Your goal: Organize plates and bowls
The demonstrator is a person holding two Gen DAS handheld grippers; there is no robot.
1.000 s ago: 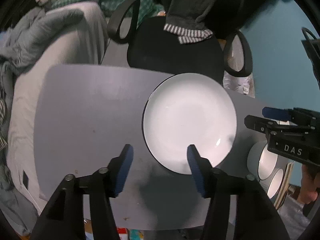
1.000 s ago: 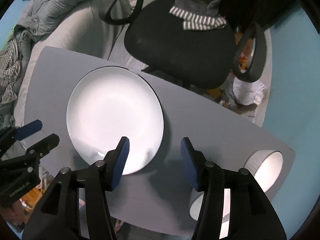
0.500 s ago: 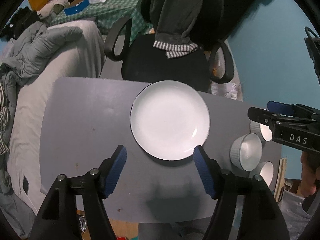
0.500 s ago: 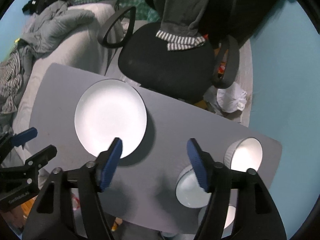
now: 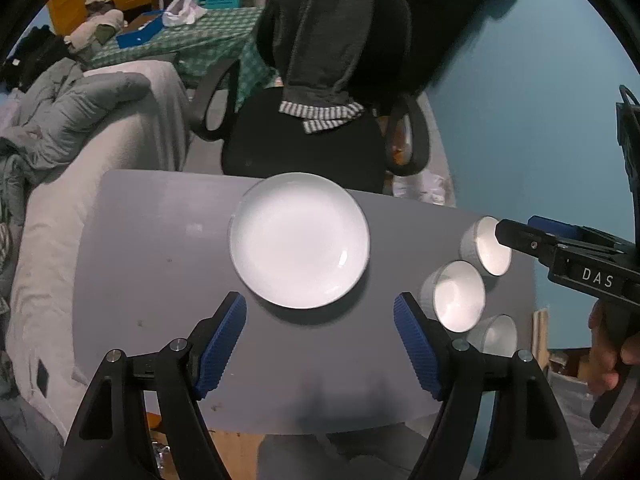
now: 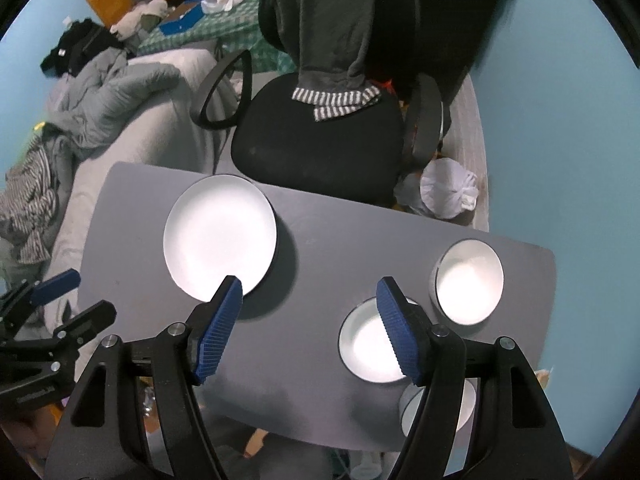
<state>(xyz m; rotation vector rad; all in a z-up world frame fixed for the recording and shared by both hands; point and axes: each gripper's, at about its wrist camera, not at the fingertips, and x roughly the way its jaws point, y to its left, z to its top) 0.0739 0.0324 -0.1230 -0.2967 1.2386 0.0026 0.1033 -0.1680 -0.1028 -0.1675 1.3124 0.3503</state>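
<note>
Grey table (image 5: 160,280) now sits farther below: both grippers have risen, jaws wide and empty. White plate (image 5: 299,240) lies centre-far; three bowls (image 6: 468,282) at the right end have come into view.

I'm in a lived-in bedroom at home. A black office chair (image 5: 304,148) with a grey garment (image 5: 324,36) draped over its back stands just behind my small grey surface (image 5: 160,264). Left of the chair lies a bed (image 6: 132,140) heaped with rumpled clothes; behind the chair, a checked-cloth table (image 5: 208,36) piled with clutter against blue walls.
</note>
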